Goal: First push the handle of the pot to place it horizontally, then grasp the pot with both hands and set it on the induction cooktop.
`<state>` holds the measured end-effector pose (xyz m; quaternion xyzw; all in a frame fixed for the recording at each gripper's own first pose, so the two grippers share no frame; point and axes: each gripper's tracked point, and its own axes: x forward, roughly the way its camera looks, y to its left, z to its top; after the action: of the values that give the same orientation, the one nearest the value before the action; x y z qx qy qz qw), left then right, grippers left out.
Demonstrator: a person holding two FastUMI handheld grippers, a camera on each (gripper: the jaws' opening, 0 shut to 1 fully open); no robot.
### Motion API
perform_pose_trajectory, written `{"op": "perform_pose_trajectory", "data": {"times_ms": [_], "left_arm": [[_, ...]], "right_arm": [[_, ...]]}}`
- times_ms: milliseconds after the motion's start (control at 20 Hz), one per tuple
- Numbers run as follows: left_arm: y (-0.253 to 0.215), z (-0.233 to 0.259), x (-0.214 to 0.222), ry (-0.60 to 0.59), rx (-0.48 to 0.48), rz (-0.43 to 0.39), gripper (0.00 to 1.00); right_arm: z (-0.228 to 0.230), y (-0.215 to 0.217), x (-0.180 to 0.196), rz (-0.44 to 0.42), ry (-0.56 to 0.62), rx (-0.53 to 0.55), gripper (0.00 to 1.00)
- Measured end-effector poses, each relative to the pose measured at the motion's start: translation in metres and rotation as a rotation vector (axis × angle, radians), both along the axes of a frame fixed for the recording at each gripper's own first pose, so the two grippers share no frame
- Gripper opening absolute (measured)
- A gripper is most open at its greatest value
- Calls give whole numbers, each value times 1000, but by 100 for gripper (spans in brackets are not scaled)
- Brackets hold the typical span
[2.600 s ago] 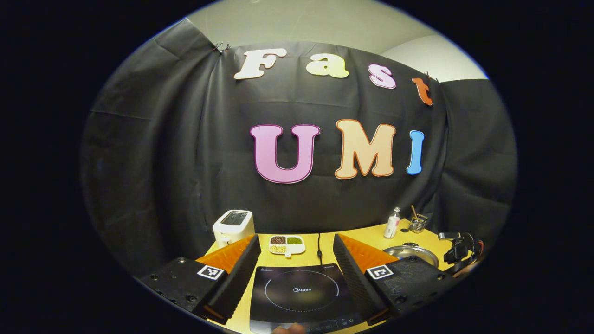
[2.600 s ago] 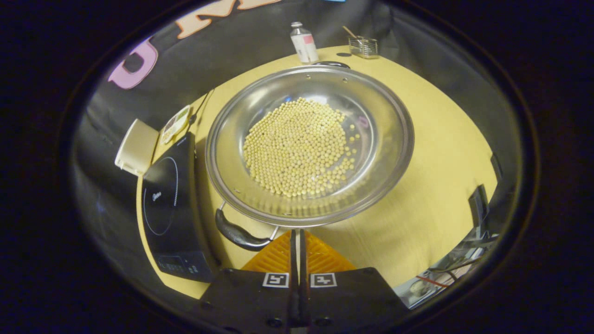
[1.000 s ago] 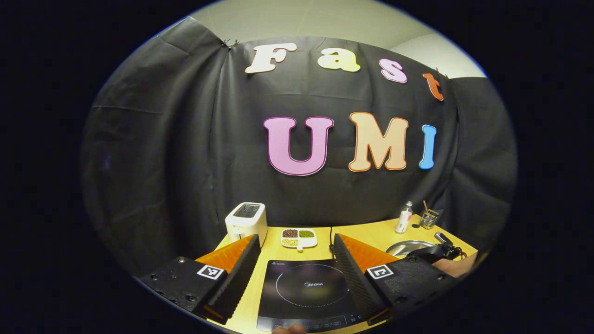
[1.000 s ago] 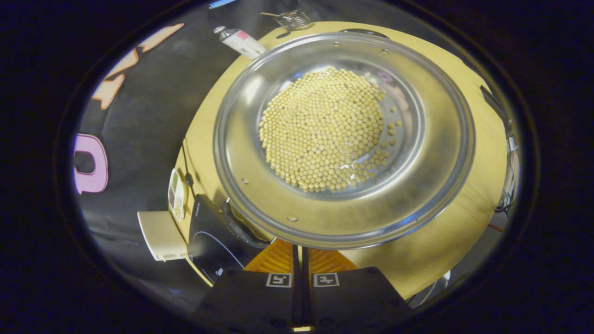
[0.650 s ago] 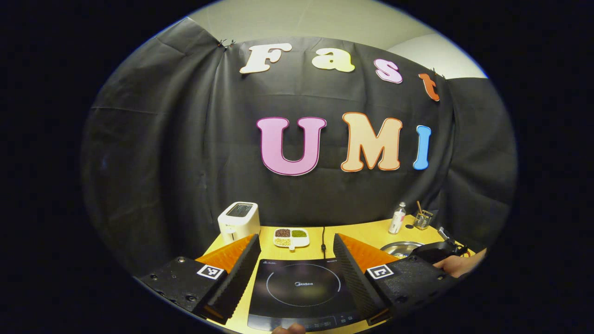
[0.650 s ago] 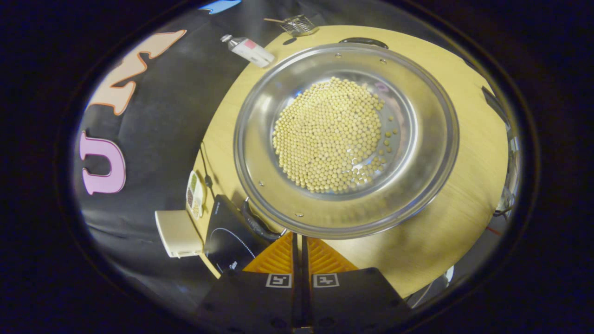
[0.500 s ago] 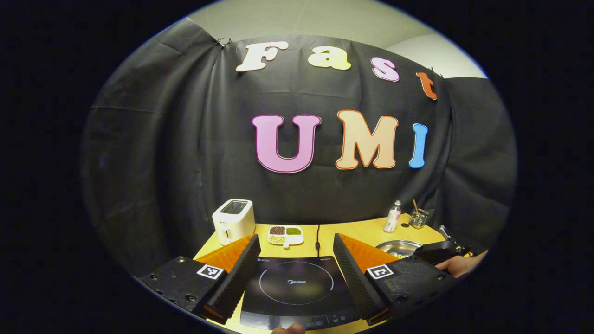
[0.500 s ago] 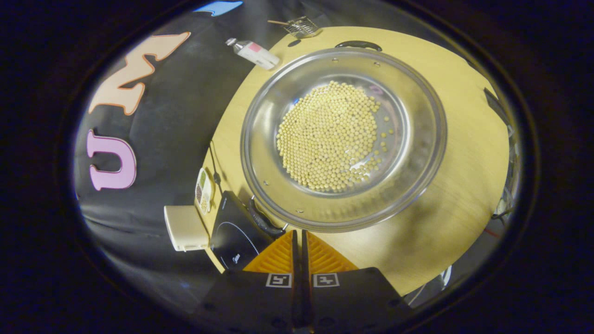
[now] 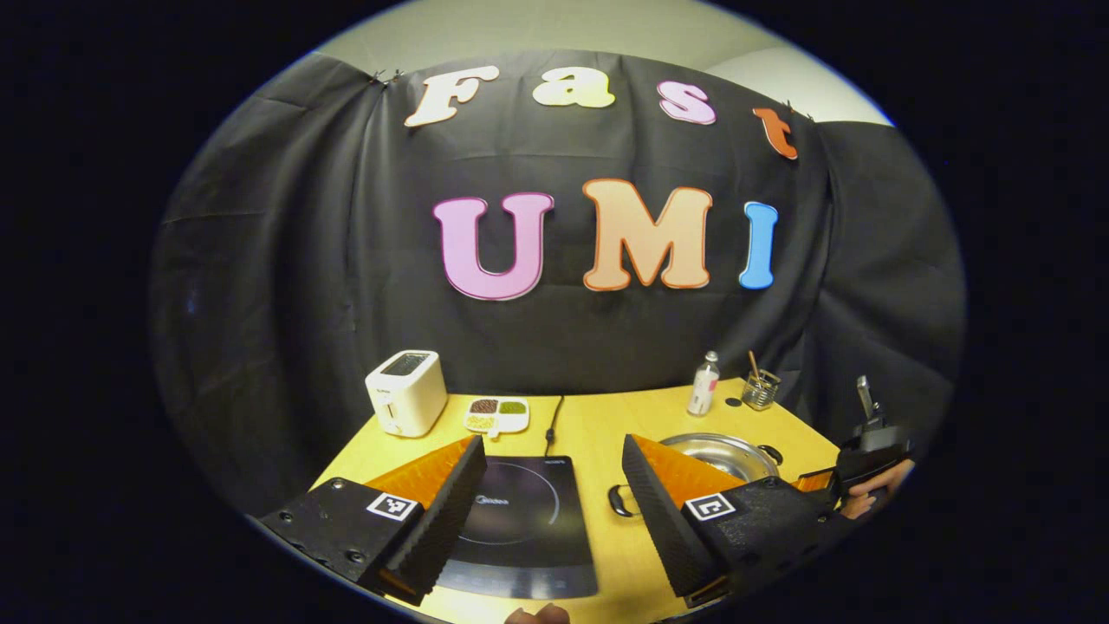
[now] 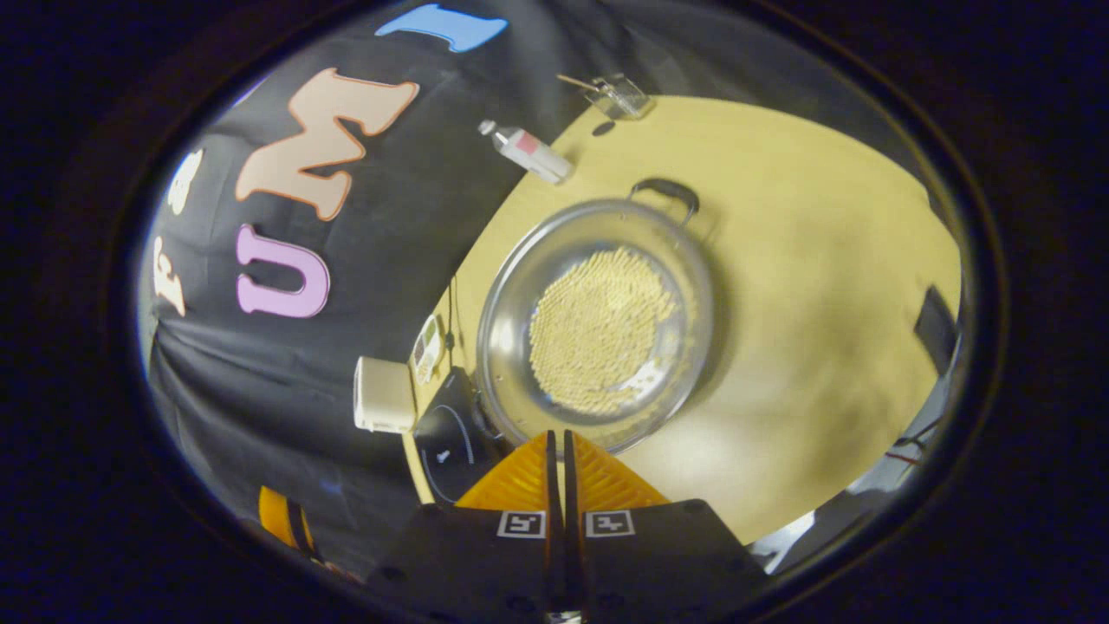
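A steel pot [image 10: 598,321] with yellow beans in it sits on the yellow table [image 10: 806,286], apart from and to the right of the black induction cooktop [image 9: 520,520]. In the left gripper view the pot [image 9: 719,451] has one dark handle [image 9: 617,501] toward the cooktop and the other handle [image 9: 769,452] on the far side. My right gripper [image 10: 555,435] is shut with nothing in it, raised above the pot's near rim. My left gripper [image 9: 551,444] is open over the cooktop's right edge. A hand [image 9: 875,485] holds the right gripper [image 9: 866,446] beyond the pot.
A white toaster [image 9: 403,392] and a divided dish of beans [image 9: 496,414] stand at the back left. The cooktop's cord [image 9: 551,425] runs to the wall. At the back right are a small bottle [image 9: 703,383] and a glass holder [image 9: 760,390].
The right gripper has risen and drawn back from the pot, which looks smaller. The pot's near handle has swung toward the cooktop. The left gripper's view has turned right, showing more of the pot.
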<state>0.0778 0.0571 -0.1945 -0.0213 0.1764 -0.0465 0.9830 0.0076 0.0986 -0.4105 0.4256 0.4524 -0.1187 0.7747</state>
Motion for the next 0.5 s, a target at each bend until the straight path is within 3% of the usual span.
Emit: {"op": "perform_pose_trajectory", "data": {"times_ms": [150,200,300,400,450,500], "left_arm": [[-33,-17,-12,73,-2,10,96],[-43,-23,-16,103,-13,15,95],[-59,-35,-24,155,-49,28,95],[-71,-46,-25,202,-75,33,97],[-75,-52,-25,224,-78,31,95],[-77,-58,-23,248,-76,27,96]], "right_arm": [[-1,-49,-4,64,-45,-98,3],[-3,-64,-4,73,-57,-119,20],[-1,-84,-6,90,-81,-138,1],[-8,-96,-5,138,-79,-171,26],[-8,-104,-2,156,-87,-194,14],[-7,-115,1,169,-91,-223,24]]}}
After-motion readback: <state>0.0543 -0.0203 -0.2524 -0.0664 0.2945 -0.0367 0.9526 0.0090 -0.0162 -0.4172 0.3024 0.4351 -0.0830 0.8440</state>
